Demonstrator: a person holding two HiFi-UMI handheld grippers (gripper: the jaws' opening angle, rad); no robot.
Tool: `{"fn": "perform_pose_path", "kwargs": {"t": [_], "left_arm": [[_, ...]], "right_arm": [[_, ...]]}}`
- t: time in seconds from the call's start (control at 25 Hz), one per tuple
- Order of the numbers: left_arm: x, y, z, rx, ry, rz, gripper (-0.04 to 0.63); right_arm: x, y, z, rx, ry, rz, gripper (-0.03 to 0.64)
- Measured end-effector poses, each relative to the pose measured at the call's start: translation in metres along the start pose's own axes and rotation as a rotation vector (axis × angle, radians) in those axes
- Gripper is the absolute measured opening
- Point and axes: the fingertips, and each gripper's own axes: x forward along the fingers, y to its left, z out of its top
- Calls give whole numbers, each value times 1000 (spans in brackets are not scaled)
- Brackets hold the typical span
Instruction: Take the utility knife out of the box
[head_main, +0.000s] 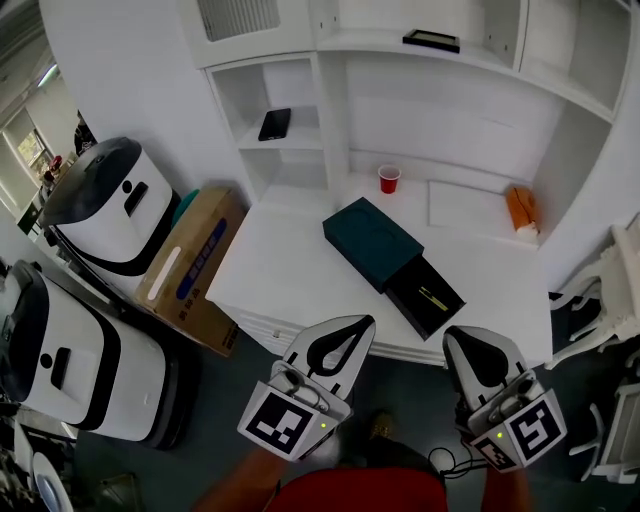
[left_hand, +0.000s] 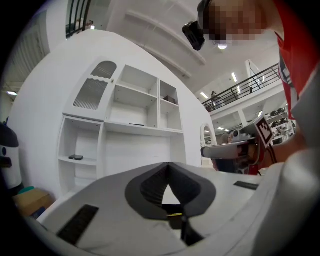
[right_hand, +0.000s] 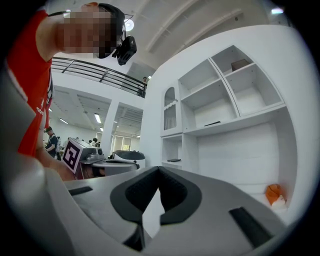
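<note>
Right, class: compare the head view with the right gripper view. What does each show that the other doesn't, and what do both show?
Only the head view: the dark box with its drawer slid out, the utility knife lying inside, and a red cup. Only the right gripper view: a balcony railing and the person's head-mounted camera. Both: the white shelf unit, the orange object on the desk and the left tool.

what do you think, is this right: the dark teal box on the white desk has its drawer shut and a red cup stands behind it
No. The head view shows the dark teal box on the white desk with its black drawer slid open; the red plastic cup does stand behind it.
</note>
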Motion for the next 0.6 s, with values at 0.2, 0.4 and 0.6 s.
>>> {"fn": "perform_pose_path", "kwargs": {"t": [0.2,0.4,0.6], "left_arm": [[36,20,-17,-8,37,43,6],[63,33,-38,-35,99,76,6],[80,46,-52,-43,113,75,6]], "right_arm": [[26,-37,-10,-6,17,39,6],[48,-64,-33,-17,84,72,8],[69,-84,-71,-37,222,91,28]]}}
